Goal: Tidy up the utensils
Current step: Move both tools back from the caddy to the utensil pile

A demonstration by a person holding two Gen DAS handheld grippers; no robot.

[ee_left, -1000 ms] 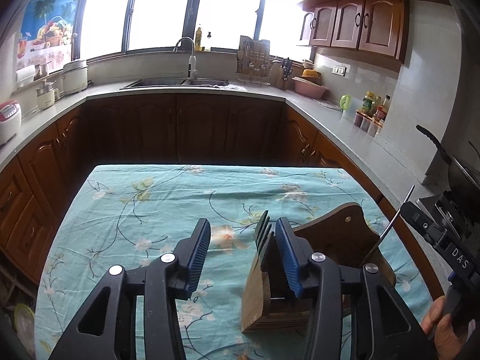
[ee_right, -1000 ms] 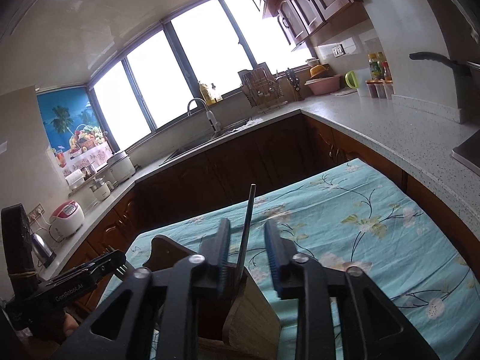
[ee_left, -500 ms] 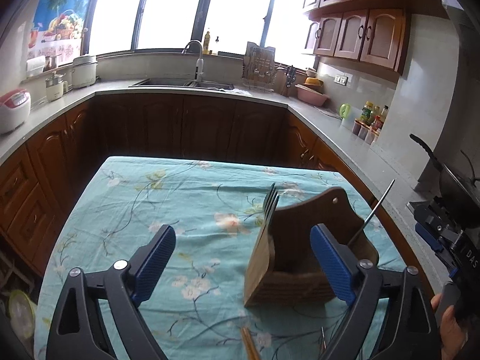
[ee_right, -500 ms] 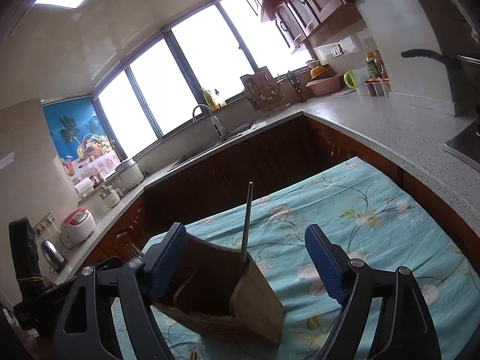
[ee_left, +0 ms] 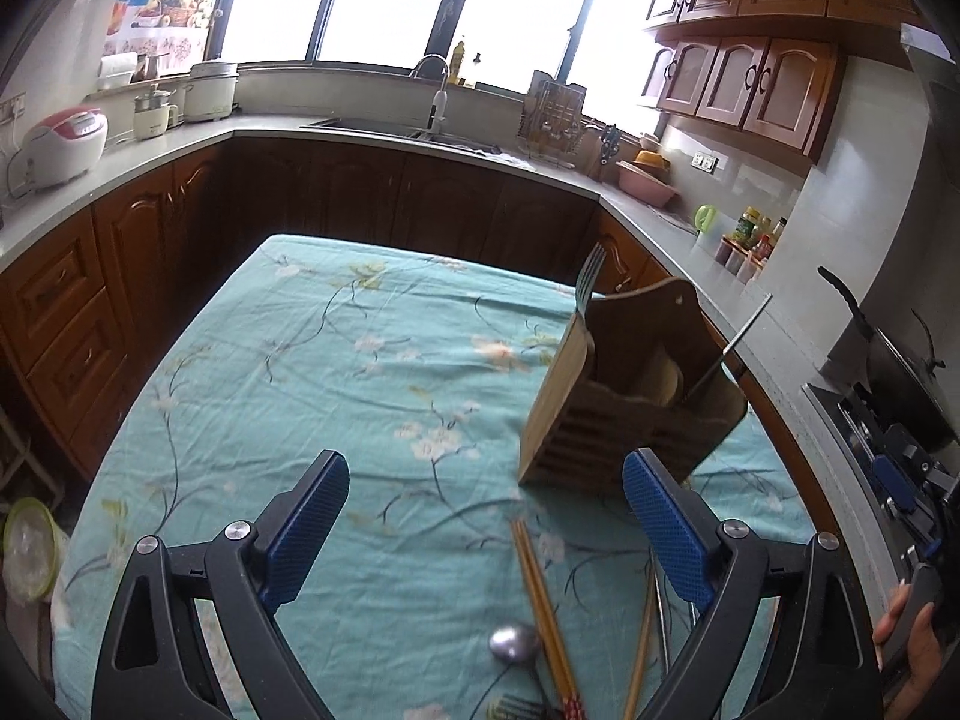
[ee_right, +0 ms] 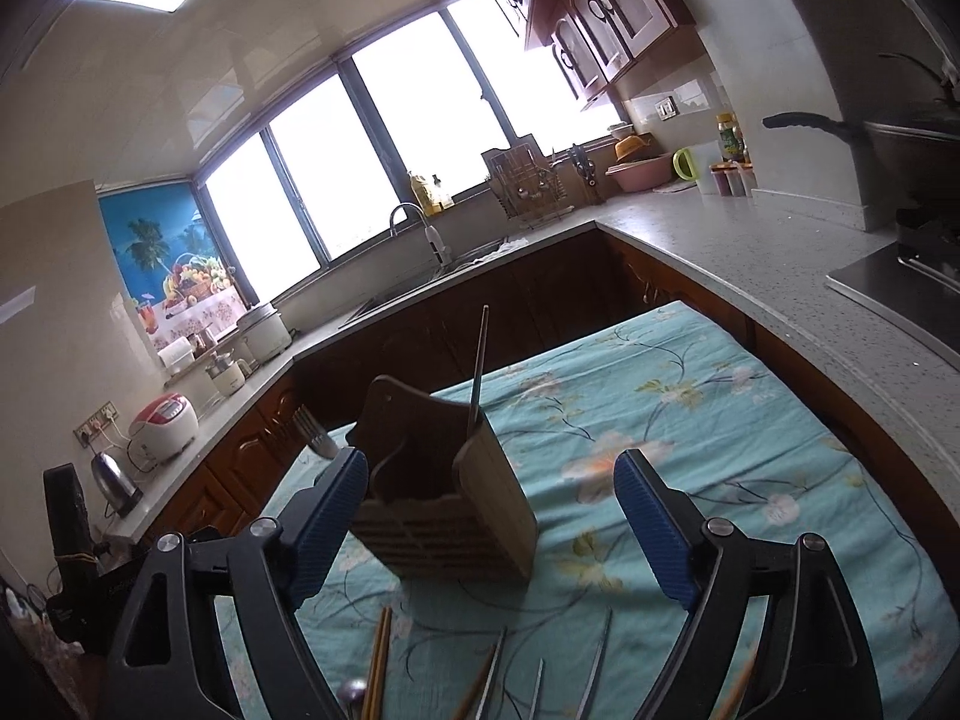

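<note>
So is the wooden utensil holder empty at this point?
No. The wooden utensil holder already has a fork and a metal chopstick standing in it.

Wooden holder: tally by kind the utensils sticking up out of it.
Fork: 1
Metal chopstick: 1
Total: 2

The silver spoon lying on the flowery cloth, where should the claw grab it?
Probably the thin handle, from straight above. The round silver metal spoon lies flat beside the long wooden chopsticks; its bowl is wide and curved, so pads would likely slip. Most of the handle runs out of view.
</note>
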